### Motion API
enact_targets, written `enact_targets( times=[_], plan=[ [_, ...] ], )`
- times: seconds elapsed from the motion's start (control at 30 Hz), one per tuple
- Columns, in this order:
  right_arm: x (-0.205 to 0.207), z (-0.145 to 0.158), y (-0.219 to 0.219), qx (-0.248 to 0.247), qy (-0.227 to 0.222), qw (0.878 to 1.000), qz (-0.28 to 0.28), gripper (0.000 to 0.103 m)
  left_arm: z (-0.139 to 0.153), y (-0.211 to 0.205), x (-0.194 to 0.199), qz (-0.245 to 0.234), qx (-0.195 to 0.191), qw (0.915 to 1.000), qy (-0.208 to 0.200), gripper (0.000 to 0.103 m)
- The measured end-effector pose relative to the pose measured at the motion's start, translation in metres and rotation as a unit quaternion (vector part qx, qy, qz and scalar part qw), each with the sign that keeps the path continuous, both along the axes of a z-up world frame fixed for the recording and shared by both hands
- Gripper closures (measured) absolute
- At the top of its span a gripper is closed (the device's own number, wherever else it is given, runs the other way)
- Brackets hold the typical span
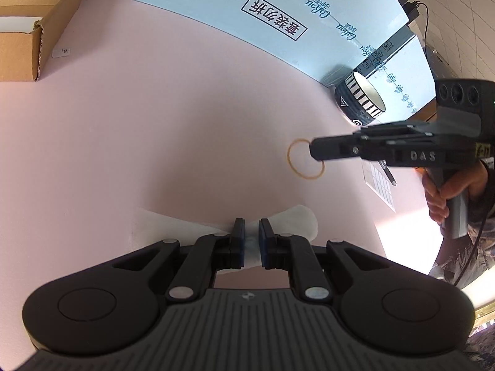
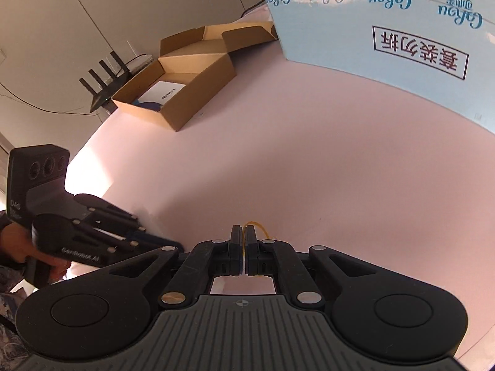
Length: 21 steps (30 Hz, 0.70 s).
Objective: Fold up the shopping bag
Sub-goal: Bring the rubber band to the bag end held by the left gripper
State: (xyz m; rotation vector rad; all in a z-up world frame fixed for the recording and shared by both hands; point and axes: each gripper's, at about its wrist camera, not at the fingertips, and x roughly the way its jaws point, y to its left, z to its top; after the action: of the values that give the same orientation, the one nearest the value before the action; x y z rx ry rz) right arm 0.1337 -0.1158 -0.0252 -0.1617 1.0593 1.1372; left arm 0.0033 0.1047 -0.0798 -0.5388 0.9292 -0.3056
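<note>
- Pink tabletop (image 1: 154, 130) filled both views, a pale blue carton (image 1: 278, 24) at upper right.
- Shopping bag (image 1: 297, 225), already a tight white bundle, sat at lower centre, pinched by the left gripper (image 1: 252, 241).
- Right gripper (image 2: 244, 247) was clamped on the rubber band (image 1: 304, 162); banding the bundle seemingly remained.
</note>
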Motion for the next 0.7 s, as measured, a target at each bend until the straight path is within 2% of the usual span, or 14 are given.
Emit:
enact_targets(
  times=[0.27, 0.43, 0.57, 0.7],
  plan=[
    [-0.027, -0.012, -0.006, 0.017, 0.035, 0.999, -0.013, 0.101, 0.0, -0.006, -0.001, 0.004, 0.014, 0.9998, -0.012, 0.093],
    [-0.032, -0.019, 0.0, 0.02, 0.044, 0.999, -0.017, 0.101, -0.003, 0.0, -0.003, 0.013, -0.007, 0.9998, -0.014, 0.093],
    [-0.028, -0.021, -0.001, 0.032, 0.051, 0.998, -0.032, 0.101, -0.002, 0.0, -0.005, 0.014, -0.003, 0.9997, -0.017, 0.093],
    [-0.026, -0.024, -0.001, 0.053, 0.078, 0.994, -0.052, 0.098, -0.003, -0.001, -0.006, 0.016, -0.001, 0.9997, -0.02, 0.093]
  ],
)
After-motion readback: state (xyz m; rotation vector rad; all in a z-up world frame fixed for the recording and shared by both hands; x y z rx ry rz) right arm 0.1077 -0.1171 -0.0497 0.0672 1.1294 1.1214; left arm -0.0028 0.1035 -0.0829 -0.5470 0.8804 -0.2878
